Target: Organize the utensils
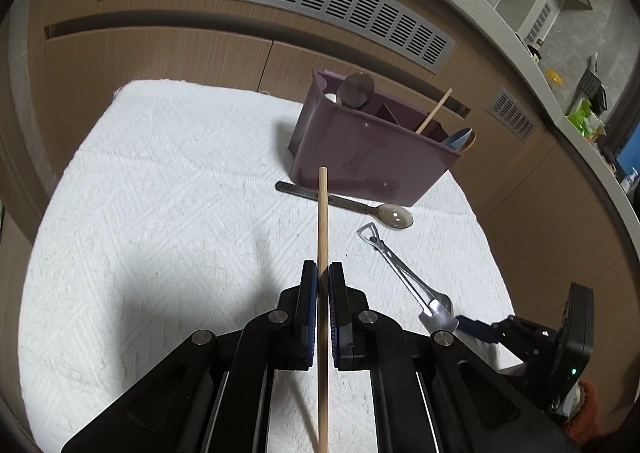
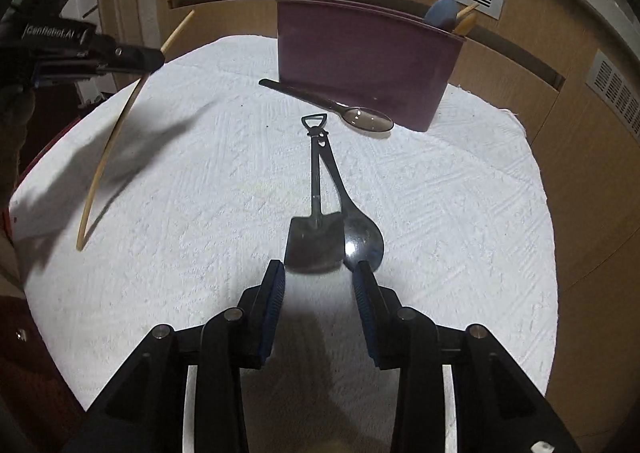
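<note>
The left gripper (image 1: 323, 273) had its jaws clamped on a wooden chopstick (image 1: 322, 221), which ran straight out past the fingertips and back between the arms; in the right wrist view the same chopstick (image 2: 116, 137) was held clear of the surface, angled down toward the left edge of the white cloth (image 2: 200, 189). The right gripper (image 2: 319, 273) had its jaws apart, with nothing between them, positioned just behind the blade of a shovel-shaped spoon (image 2: 316, 229) and the bowl of a metal spoon (image 2: 362, 241). These two utensils lay side by side on the cloth, their handles converging at the far end. A translucent brown spoon (image 2: 344, 109) lay beyond them, just in front of the purple organizer (image 2: 360, 65). The organizer (image 1: 360, 149) stood on the cloth near the wooden cabinet (image 1: 160, 53) and held a second chopstick (image 1: 434, 111), a blue spoon (image 1: 458, 139) and a round-headed utensil (image 1: 355, 89) in separate compartments.
</note>
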`<state>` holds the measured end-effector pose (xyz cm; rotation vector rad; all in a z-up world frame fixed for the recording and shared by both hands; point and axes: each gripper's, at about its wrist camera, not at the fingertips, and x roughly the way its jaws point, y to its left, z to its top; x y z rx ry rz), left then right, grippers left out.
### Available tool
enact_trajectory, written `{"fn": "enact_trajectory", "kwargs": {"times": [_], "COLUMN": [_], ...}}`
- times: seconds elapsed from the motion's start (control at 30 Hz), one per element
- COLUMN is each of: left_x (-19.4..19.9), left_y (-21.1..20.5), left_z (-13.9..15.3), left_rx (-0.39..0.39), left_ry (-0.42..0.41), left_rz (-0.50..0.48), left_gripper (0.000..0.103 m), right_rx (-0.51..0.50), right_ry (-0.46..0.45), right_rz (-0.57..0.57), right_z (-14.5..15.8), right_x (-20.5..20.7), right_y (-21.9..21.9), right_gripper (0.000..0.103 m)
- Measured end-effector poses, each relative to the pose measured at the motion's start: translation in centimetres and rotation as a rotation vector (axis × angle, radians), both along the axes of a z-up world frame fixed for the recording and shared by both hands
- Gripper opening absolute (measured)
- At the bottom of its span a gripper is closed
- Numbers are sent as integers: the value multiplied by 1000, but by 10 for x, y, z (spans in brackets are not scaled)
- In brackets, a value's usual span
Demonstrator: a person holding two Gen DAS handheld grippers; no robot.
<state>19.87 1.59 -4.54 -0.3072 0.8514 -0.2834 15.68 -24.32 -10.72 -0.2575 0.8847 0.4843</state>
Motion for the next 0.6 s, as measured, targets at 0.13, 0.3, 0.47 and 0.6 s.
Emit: {"fn": "enact_trajectory", "kwargs": {"times": [0.13,0.3,0.47,0.6], "left_x": [-1,-4,-6,-10], "left_y": [-2,3,5,2], "left_z": [-1,3,8,15], "left_rx": [-3,-6,-16,-18], "left_ry": [3,-7,-22,-49], "left_rz": [-9,3,7,1], "left_gripper": [6,6,6,6], "right_rx": [13,10,79,152], "right_ry": [6,-23,-152,-221], "right_rz": [6,1,-41,-62], "right_z": [-1,4,51,87], "right_x": [13,10,3,11], "right_y": [5,6,-1,-5], "right_gripper": [38,29,26,6]}}
